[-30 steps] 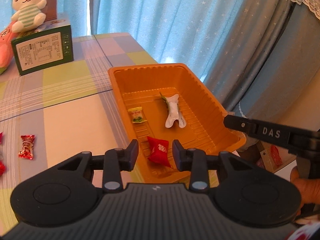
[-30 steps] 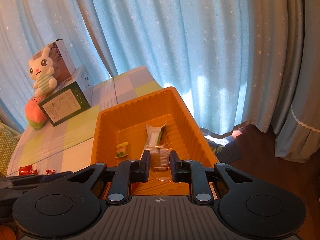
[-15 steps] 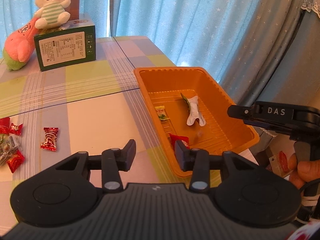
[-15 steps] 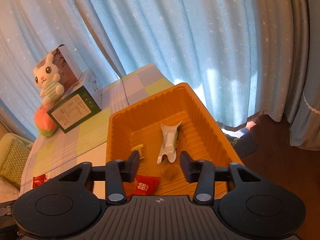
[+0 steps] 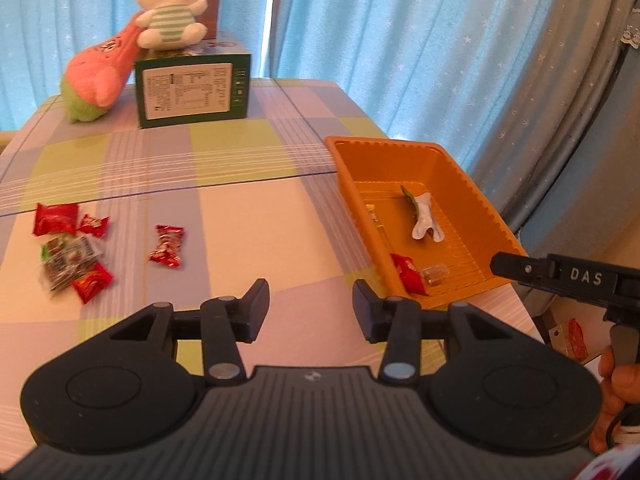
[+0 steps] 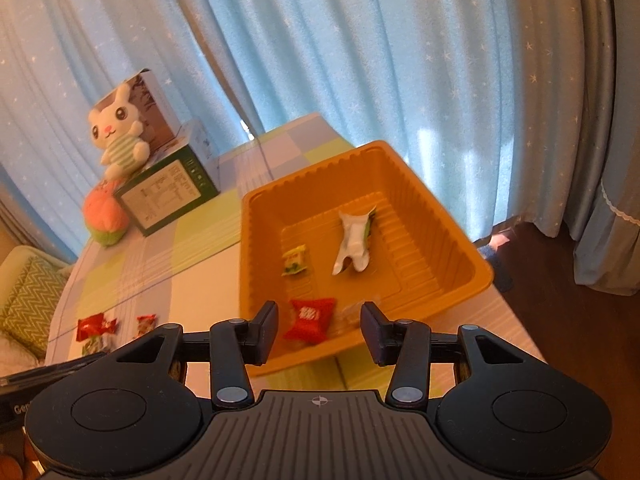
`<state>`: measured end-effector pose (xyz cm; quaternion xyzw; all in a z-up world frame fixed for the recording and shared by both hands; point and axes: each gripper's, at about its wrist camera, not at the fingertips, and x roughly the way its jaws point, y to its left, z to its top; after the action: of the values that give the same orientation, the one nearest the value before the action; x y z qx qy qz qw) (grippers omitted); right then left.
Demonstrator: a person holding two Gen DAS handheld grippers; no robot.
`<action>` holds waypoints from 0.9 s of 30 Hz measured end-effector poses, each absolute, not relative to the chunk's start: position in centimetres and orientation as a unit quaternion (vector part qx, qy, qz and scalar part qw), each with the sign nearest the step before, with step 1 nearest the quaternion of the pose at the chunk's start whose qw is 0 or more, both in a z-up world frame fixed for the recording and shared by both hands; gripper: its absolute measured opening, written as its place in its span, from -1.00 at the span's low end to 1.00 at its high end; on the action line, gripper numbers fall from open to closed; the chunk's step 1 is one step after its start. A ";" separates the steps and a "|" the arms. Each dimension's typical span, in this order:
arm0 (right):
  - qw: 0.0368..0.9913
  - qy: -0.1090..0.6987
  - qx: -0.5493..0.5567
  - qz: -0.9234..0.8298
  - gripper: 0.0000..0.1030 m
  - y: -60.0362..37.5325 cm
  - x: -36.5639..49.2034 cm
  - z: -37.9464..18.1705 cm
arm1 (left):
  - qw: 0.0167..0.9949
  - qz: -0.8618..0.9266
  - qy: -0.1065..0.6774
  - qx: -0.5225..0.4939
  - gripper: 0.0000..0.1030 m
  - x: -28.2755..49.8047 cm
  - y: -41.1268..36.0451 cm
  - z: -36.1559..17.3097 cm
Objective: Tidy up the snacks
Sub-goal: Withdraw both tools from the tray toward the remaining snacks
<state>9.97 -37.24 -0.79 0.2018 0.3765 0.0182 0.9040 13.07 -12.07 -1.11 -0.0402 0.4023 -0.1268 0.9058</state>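
Your left hand-held gripper sat low in the frame over the checked surface, jaws apart with nothing between them, and they had just been opening wider. Your right hand-held gripper was also apart and empty, having just sprung open, with the near edge of the orange tray showing through the gap.

In the left wrist view the tray stood at centre right, near the surface's right edge. Inside it you had a white wrapper toward the far end, a small yellow packet beside it, and a red packet and a clear-wrapped sweet at the near end.

At left centre of that view a loose cluster of red snacks lay on the surface, a bit blurred, with one red twist-wrapped candy just to its right, well apart from the tray.

At the upper left a green box stood at the far edge, a white plush rabbit seated on top and a pink plush leaning against it. Blue star-print curtains filled the background, with a grey drape at the right. In the right wrist view, wooden floor showed lower right and a green zigzag cushion at far left.
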 end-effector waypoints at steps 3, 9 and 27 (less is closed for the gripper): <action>0.903 0.380 0.197 0.029 -0.11 -35.6 9.1 -0.7 | 0.908 -0.112 0.401 -0.044 -0.18 11.8 -10.3 -0.8; 0.903 0.385 0.186 0.050 -0.11 -32.7 8.2 -0.2 | 0.913 -0.079 0.397 -0.053 -0.16 9.7 -6.4 -0.5; 0.903 0.392 0.141 0.108 -0.11 -25.3 8.4 -0.1 | 0.916 -0.005 0.389 -0.093 -0.14 7.3 2.8 -0.5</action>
<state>8.39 -25.30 -0.07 0.1414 0.3921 0.1076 0.9026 7.30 2.79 -0.53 -0.0933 0.3890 -0.0049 0.9165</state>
